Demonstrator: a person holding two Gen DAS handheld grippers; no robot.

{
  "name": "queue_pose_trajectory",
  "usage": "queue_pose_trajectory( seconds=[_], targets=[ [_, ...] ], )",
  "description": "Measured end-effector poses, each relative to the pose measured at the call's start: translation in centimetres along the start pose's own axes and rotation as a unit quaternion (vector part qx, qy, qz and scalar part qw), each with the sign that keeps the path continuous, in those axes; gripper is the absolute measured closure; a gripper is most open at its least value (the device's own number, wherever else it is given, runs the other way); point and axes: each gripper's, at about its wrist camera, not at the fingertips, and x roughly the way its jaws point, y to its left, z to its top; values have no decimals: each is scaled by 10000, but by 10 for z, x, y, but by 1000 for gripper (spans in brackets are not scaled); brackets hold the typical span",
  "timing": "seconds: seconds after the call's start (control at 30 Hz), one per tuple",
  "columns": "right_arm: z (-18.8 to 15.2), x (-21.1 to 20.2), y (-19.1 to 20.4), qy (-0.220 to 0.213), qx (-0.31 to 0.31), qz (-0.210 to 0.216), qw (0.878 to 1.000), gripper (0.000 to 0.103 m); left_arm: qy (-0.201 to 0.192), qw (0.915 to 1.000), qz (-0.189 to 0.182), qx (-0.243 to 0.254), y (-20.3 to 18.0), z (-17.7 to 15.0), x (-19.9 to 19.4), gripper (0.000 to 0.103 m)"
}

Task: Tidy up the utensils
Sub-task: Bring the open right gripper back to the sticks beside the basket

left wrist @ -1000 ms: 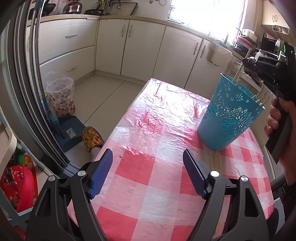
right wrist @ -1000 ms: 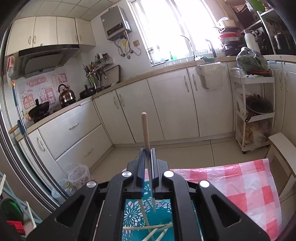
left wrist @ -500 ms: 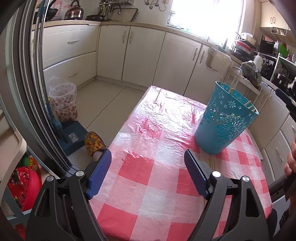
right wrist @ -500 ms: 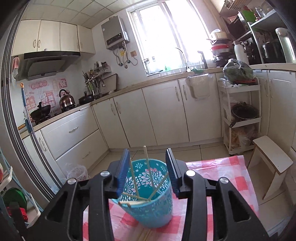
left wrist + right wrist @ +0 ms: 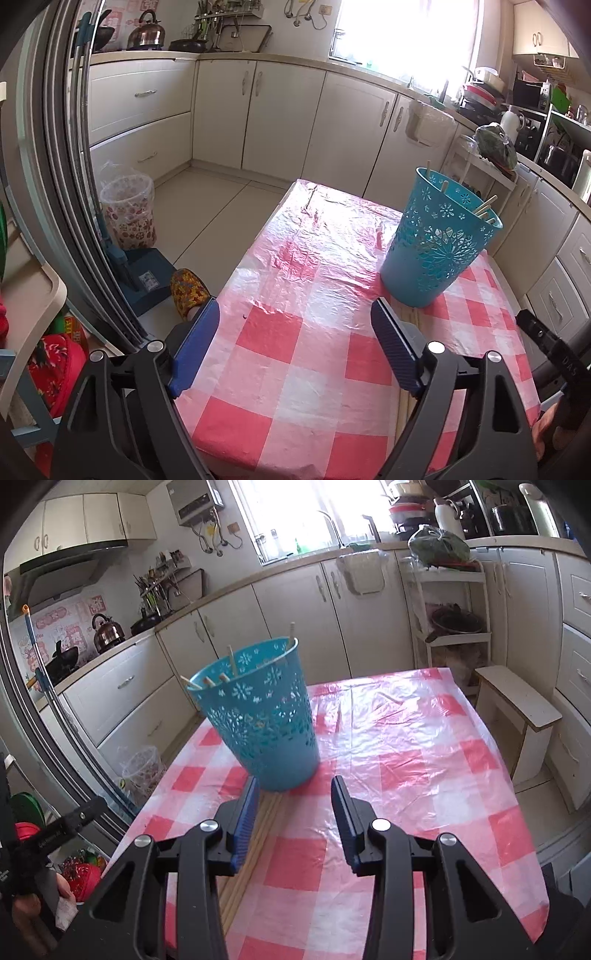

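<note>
A blue perforated basket (image 5: 439, 236) (image 5: 262, 716) stands on the red-and-white checked table (image 5: 295, 354), and several wooden chopsticks (image 5: 231, 661) lean inside it. More chopsticks (image 5: 264, 823) (image 5: 403, 410) lie side by side on the cloth, just in front of the basket's base. My right gripper (image 5: 295, 790) is open and empty. It hovers low over the table before the basket, with the lying chopsticks beneath its left finger. My left gripper (image 5: 295, 317) is wide, its jaws still opening, with only bare cloth between them. The basket is ahead of it to the right.
A white stool (image 5: 517, 701) stands off the table's right side. On the floor to the left are a flowered waste bin (image 5: 127, 210) and a foot in a patterned slipper (image 5: 188, 291). Cream cabinets line the back wall, and a wire rack (image 5: 454, 627) stands in the corner.
The right gripper was shut on an upright chopstick above the basket. It opened, the chopstick ended up in the basket, and the gripper drew back and down toward the table. The left gripper barely moved.
</note>
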Motion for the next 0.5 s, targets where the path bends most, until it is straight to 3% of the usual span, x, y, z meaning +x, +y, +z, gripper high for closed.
queue_pose_trajectory(
  seconds=[0.13,0.23,0.5],
  targets=[
    [-13,13,9,312,-110,-2,9995,63,-3,10000,17,-48,3,-1,-1,22],
    [-27,26,15,604,-219,13,9979,70,18,10000,30,-55,5,-3,0,22],
    [-40,68,37,1147,-489,-108,9921,78,94,9999,46,-69,6,-6,5,22]
  ],
)
